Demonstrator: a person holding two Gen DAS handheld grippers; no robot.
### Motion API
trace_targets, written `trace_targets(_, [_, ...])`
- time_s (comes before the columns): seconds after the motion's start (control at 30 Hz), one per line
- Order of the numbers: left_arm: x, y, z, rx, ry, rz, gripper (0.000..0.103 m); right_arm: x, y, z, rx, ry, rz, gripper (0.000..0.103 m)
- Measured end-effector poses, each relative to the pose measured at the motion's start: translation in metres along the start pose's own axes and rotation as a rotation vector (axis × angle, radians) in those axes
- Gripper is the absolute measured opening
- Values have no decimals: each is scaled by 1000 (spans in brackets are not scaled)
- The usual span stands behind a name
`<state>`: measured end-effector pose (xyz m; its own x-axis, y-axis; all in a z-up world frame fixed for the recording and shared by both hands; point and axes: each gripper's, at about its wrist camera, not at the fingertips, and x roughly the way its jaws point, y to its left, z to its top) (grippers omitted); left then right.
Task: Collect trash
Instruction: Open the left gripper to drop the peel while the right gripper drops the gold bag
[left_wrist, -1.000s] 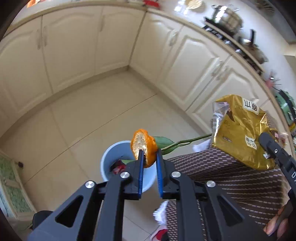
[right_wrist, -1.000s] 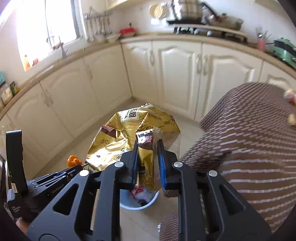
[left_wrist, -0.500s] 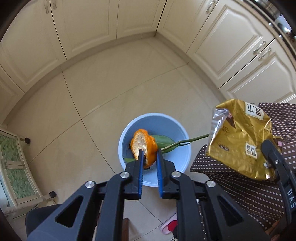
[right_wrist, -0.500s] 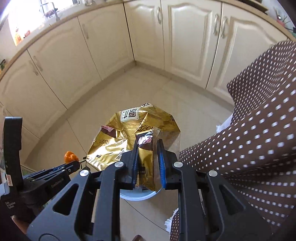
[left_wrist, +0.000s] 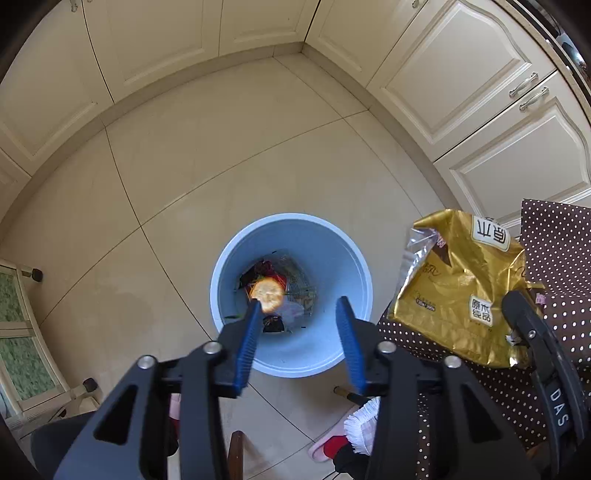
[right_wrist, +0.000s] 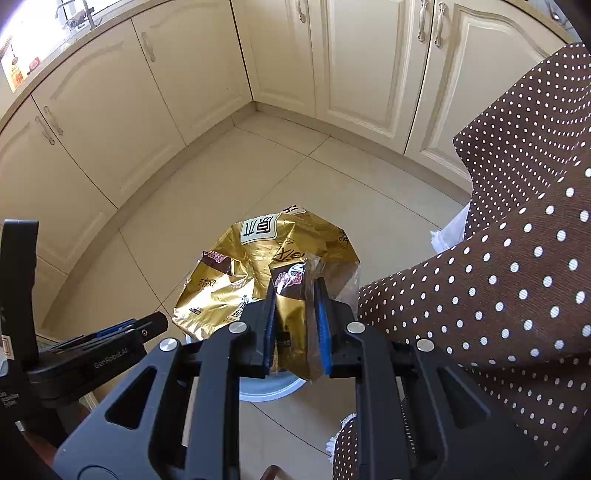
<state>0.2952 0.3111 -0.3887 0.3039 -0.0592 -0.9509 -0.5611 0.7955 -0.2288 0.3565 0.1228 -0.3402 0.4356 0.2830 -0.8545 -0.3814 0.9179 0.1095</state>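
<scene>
— Two pieces of trash in play. My left tool (left_wrist: 300, 332) hangs over the blue bin (left_wrist: 351, 254) with its blue pads spread wide and nothing between them; the orange peel (left_wrist: 266, 291) sits below, inside the bin, on the wrappers already there.

— And your other side?

— My right tool (right_wrist: 294, 321) is clamped on the gold snack bag (right_wrist: 258, 266), gripping a folded edge at its lower end. The bag hangs in the air over the floor (right_wrist: 258, 177), next to the bin's near rim rather than above the opening, by my reading.

— How will it handle?

— I judge it very light, thin crinkly foil, soft and springy, a bit slick. It will flop and may catch air when let go. A fold is the right place to pinch, since doubled film slips less than a single sheet.

— Which way does it point?

— Its long axis runs away from my right tool, the printed label end farthest out and the clear torn flap near the pads. It is crumpled, so the axis is only rough.

— What could go wrong?

— Released here, it might drift onto the floor or the dotted cloth (right_wrist: 517, 277).
</scene>
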Motion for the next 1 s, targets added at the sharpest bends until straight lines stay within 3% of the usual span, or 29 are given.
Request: trace_targets(1.0, [-3, 32, 1, -118, -17, 13, 43, 44, 30, -7, -22, 83, 65, 24])
